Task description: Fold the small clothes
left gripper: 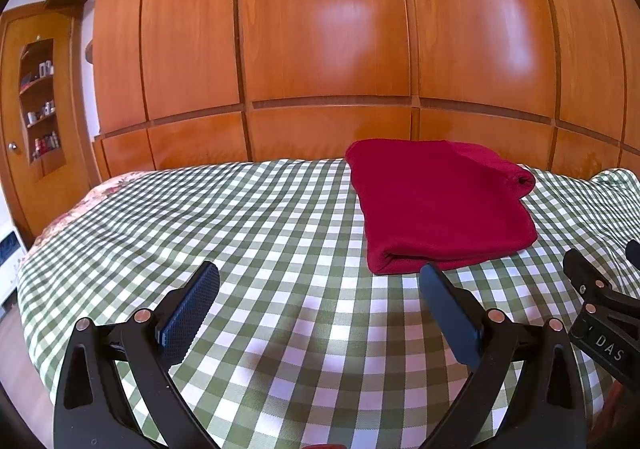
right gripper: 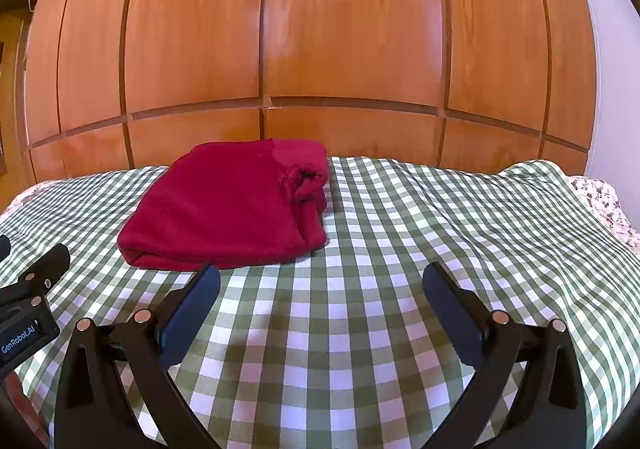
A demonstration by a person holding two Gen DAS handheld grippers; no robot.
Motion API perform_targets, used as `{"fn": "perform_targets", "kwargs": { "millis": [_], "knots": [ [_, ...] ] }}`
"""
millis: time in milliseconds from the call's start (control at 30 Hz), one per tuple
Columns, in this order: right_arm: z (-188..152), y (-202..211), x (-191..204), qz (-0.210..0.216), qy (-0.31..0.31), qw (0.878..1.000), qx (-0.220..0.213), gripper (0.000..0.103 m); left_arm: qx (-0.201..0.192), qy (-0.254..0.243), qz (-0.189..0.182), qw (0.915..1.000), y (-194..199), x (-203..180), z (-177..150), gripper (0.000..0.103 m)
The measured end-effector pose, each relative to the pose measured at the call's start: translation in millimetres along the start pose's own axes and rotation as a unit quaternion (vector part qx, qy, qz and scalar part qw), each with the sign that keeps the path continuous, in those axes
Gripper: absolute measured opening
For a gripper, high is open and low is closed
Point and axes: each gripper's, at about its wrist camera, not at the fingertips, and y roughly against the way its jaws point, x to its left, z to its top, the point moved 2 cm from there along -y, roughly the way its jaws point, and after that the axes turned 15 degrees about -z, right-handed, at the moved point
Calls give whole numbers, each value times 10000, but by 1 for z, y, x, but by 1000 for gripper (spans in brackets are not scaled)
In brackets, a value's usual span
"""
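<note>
A dark red garment [left gripper: 440, 205] lies folded in a neat rectangle on the green-and-white checked cloth [left gripper: 280, 233]. It also shows in the right wrist view [right gripper: 228, 209], with its rolled edge on the right side. My left gripper [left gripper: 320, 281] is open and empty, held above the cloth just in front of and left of the garment. My right gripper [right gripper: 322, 281] is open and empty, in front of and right of the garment. Neither gripper touches the garment.
The checked cloth [right gripper: 440, 229] covers a bed with a floral sheet [right gripper: 600, 201] showing at its edges. Wooden wardrobe doors [left gripper: 320, 49] stand behind the bed. A door with a shelf niche [left gripper: 40, 105] is at the left. The right gripper's body [left gripper: 608, 321] shows at the right edge.
</note>
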Motion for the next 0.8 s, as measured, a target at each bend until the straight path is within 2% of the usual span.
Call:
{"fn": "perform_targets", "kwargs": {
  "millis": [800],
  "knots": [
    [-3,-4,-1,-17,-32,10000,64,101,21,37,-15,10000,-1,0,-1,99]
  ]
}}
